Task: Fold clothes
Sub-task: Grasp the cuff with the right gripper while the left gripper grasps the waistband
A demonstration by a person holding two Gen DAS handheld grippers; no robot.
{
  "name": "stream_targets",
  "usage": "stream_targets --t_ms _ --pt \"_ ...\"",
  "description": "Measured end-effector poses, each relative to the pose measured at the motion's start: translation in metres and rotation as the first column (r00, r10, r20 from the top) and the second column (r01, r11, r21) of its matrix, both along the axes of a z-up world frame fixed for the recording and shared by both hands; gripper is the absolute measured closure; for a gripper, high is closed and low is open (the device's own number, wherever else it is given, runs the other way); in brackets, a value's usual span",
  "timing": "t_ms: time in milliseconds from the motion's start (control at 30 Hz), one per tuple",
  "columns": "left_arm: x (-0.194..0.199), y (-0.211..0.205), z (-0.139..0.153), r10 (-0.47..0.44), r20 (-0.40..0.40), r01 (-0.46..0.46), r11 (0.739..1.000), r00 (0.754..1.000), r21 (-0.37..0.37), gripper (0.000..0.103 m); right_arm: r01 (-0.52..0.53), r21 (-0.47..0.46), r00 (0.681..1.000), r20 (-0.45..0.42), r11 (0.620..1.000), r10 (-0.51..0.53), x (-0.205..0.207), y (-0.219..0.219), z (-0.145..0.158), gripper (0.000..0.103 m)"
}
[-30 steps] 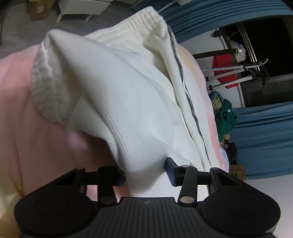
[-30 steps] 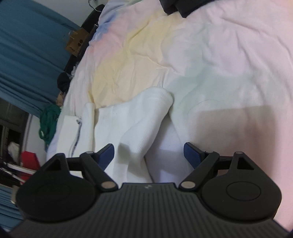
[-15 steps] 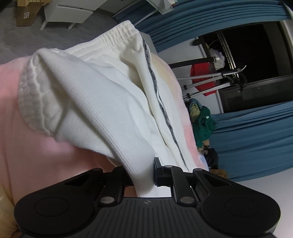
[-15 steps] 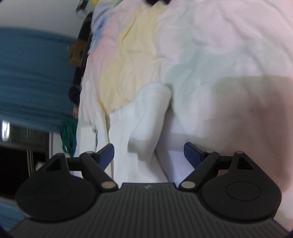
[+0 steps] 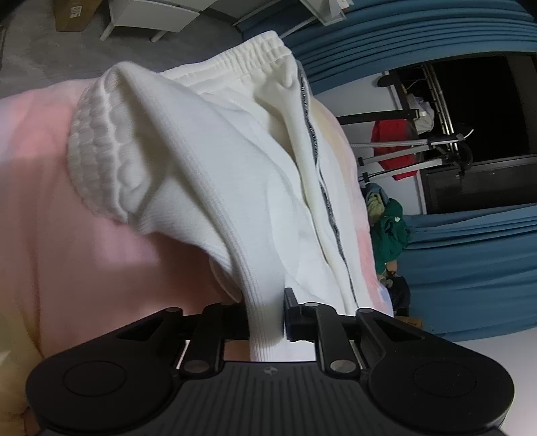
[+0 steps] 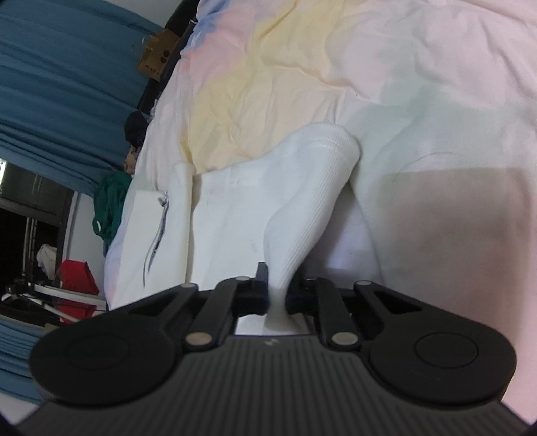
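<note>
Below, in the left wrist view, the left gripper [image 5: 266, 318] is seen with its jaws pressed together on a ribbed edge of the white trousers [image 5: 235, 174], the pinched fabric passing straight down between the two black fingers. From that grip the cloth is drawn up and away over the pastel bedsheet [image 5: 84, 261], on which the garment lies. A ribbed cuff [image 5: 100, 157] is bunched at the left, an elastic waistband [image 5: 248, 57] is seen at the far end, and a dark side stripe [image 5: 322, 187] runs along the right edge of the garment. Beyond the bed, blue curtains [image 5: 470, 265], a green garment [image 5: 391, 231], a red cloth [image 5: 396, 141] on a metal rack, a white bench [image 5: 151, 16] and a cardboard box [image 5: 72, 15] are visible. Next, in the right wrist view, the right gripper [image 6: 277, 295] is likewise shown clamped on a narrow gather of the white trousers [image 6: 302, 201], which rises from between the fingers to a rounded ribbed end [image 6: 330, 141]. The rest of the garment is spread flat to the left on the bedsheet [image 6: 419, 84], with the dark stripe [image 6: 156, 241] near its far edge. Blue curtains [image 6: 60, 84], a cardboard box [image 6: 157, 57] and the red cloth [image 6: 75, 278] are seen at the left margin.
</note>
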State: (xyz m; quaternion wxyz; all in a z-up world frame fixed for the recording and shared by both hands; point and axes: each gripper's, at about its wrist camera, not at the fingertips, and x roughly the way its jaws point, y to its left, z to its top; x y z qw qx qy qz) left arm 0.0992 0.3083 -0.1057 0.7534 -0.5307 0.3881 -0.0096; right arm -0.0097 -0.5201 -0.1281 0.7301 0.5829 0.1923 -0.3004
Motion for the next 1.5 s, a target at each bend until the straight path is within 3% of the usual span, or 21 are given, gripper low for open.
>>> stream_targets --t_ms 200,367,567,733,833,1000,1367,1500 --pt "0.002 -0.002 -0.008 0.009 -0.064 -0.009 1.000 0.998 0.005 0.071 0.013 -0.079 1.000 0.030 0.997 -0.010 -0.004 0.004 0.017 0.095" --pt "0.005 0.003 -0.015 0.037 -0.094 -0.039 0.999 0.995 -0.026 0.062 0.018 -0.026 0.999 0.048 0.999 -0.017 -0.007 0.000 0.009 0.094" --pt "0.016 0.007 -0.022 0.066 -0.113 -0.070 0.997 0.991 -0.035 0.060 0.049 0.067 0.998 0.043 0.997 -0.052 -0.007 -0.007 -0.006 0.091" --pt "0.022 0.009 -0.024 0.097 -0.107 -0.100 0.995 0.990 -0.022 0.060 0.058 0.085 0.997 0.038 0.995 -0.062 -0.006 -0.010 -0.012 0.084" --pt "0.023 0.009 -0.024 0.108 -0.100 -0.111 0.994 0.989 -0.021 0.065 0.055 0.062 0.997 0.047 0.997 -0.058 -0.006 -0.011 -0.012 0.085" --pt "0.024 0.008 -0.020 0.105 -0.061 -0.105 0.994 0.993 -0.002 0.086 0.056 0.005 0.997 0.053 0.998 -0.056 -0.010 -0.007 -0.002 0.097" --pt "0.002 0.007 0.020 0.077 0.099 -0.081 0.996 0.992 0.041 0.092 0.087 -0.090 0.987 0.139 0.992 -0.074 -0.035 0.008 0.030 0.098" --pt "0.000 0.001 0.034 0.038 0.127 -0.053 0.991 0.991 0.120 0.093 0.076 -0.120 0.982 0.181 0.990 -0.053 -0.043 0.013 0.041 0.098"
